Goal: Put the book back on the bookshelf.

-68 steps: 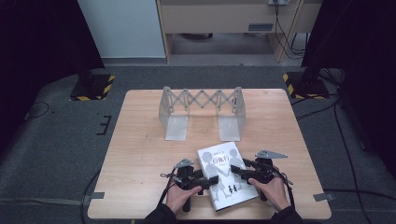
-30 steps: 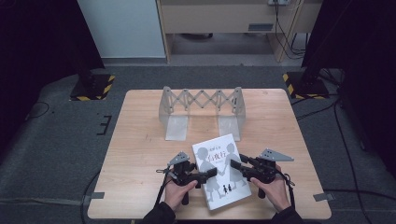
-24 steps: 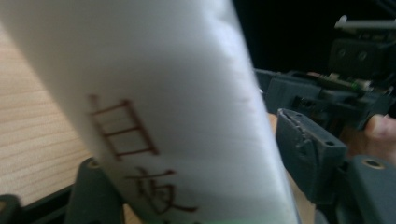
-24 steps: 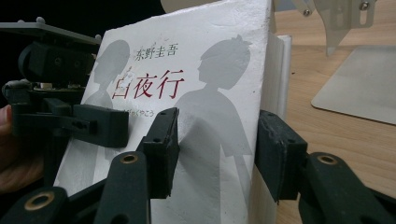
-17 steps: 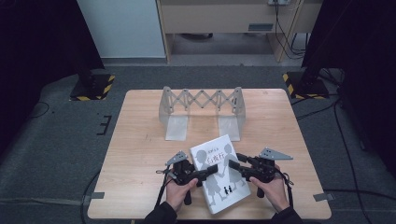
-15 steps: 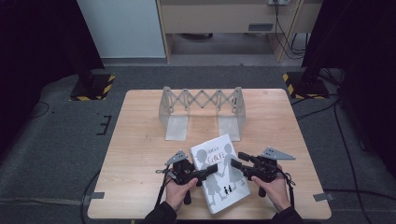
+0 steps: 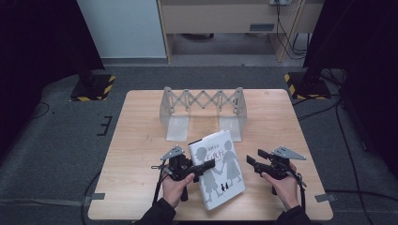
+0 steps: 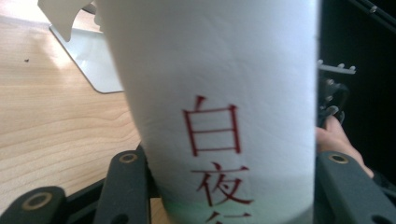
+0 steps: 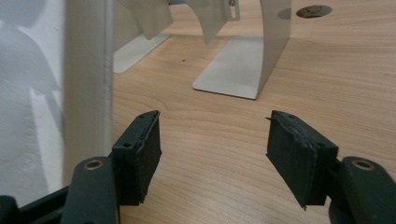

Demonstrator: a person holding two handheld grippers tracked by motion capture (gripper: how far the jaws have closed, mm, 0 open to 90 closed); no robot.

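A white book [image 7: 221, 174] with grey silhouettes and red characters hangs slanted over the front of the wooden table [image 7: 141, 140]. My left gripper [image 7: 206, 165] is shut on its spine edge, and its jaws have just been closing. In the left gripper view the book's spine [image 8: 219, 84] sits between the jaws of the left gripper [image 8: 232, 158]. My right gripper [image 7: 253, 157] is a little to the right of the book and open; its jaws have just been opening with nothing between them. The right gripper view has the book's page edge [image 9: 86, 70] left of the right gripper [image 9: 212, 140].
A metal accordion book rack [image 7: 202, 101] stands at the table's middle back, its flat feet toward me; its foot [image 9: 238, 70] lies ahead of the right jaws. Bare wood lies between rack and book. Grey floor and dark stands surround the table.
The right gripper has let go of the book's right edge and drawn away to the right. The left gripper has closed on the spine and raised the book, which now tilts more.
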